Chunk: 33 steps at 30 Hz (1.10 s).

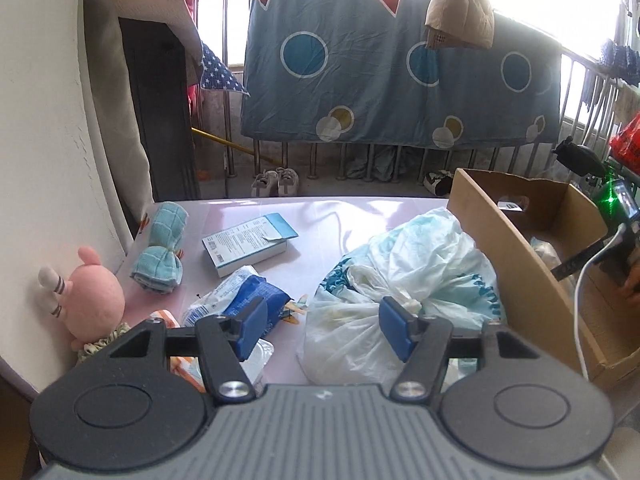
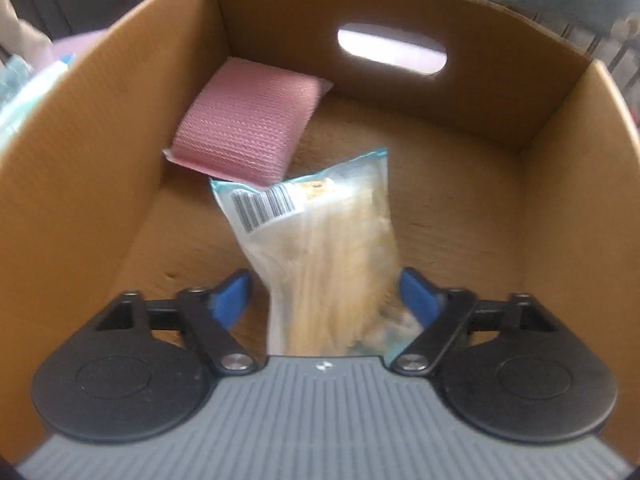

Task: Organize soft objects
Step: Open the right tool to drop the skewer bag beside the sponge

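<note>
My left gripper [image 1: 322,326] is open and empty above the table, over a white and blue plastic bag [image 1: 400,276]. A blue wipes pack [image 1: 248,300], a rolled teal towel [image 1: 160,256] and a pink plush toy [image 1: 94,296] lie to its left. My right gripper [image 2: 326,298] is open inside the cardboard box [image 2: 100,120]. A clear bag of pale yellow sticks [image 2: 328,240] lies between its fingers, blurred; I cannot tell if the pads touch it. A pink sponge [image 2: 248,124] leans in the box's far left corner.
The box also shows at the right in the left wrist view [image 1: 520,264]. A blue and white carton [image 1: 248,244] lies mid-table [image 1: 360,216]. A wall stands at the left. A blue sheet [image 1: 400,80] hangs on the railing behind.
</note>
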### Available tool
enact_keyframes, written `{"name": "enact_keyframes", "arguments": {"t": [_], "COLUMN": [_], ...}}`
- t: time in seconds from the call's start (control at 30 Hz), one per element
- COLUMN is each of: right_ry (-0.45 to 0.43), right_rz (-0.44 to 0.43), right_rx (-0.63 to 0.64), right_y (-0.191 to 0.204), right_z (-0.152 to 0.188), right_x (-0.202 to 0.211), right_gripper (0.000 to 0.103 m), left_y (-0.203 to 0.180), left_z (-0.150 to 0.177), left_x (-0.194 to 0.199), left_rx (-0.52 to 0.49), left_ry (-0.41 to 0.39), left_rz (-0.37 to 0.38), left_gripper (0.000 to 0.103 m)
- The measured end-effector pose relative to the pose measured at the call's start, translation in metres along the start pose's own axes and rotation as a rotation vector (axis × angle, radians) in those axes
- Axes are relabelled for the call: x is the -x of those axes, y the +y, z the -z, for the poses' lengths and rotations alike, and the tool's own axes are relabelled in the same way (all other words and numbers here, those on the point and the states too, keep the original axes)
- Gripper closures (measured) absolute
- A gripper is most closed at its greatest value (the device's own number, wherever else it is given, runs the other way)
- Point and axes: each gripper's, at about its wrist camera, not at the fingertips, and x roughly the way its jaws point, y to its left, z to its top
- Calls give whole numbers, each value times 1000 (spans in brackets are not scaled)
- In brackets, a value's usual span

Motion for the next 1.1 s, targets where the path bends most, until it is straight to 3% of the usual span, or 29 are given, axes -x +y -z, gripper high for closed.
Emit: {"name": "enact_keyframes", "arguments": {"t": [0.1, 0.23, 0.47, 0.57, 0.6, 0.7, 0.77, 0.83, 0.9, 0.97, 1.1], "right_ry": [-34, -62, -164, -135, -128, -195, -245, -265, -253, -184, -203], "right_rz": [-4, -2, 45, 36, 24, -4, -53, -96, -136, -194, -211], "right_rx": [-66, -170, -269, -241, -236, -251, -308, -379, -451, -512, -540], "right_y": [-10, -31, -40, -29, -26, -24, -32, -42, -50, -54, -51], "right_z": [-1, -6, -43, -51, -52, -49, -48, -47, -44, -41, -33], "right_x": [13, 26, 13, -6, -7, 9, 20, 24, 15, -3, 8], "right_gripper": [52, 63, 63, 54, 47, 45, 49, 64, 66, 66, 65], "left_y": [2, 3, 1, -1, -2, -1, -1, -1, 0, 2, 11], "left_z": [0, 2, 1, 1, 2, 5, 7, 8, 9, 10, 11], "left_x": [-2, -4, -8, -10, -11, -13, -15, -15, -14, -11, -6], "left_rx": [9, 17, 5, -11, -17, -25, -25, -25, -26, -23, -24], "left_ry": [4, 13, 27, 39, 41, 46, 52, 57, 58, 56, 47], "left_rz": [1, 11, -12, -21, -23, -26, -26, -30, -38, -48, -80], "left_gripper": [38, 38, 38, 38, 38, 37, 37, 37, 37, 37, 35]}}
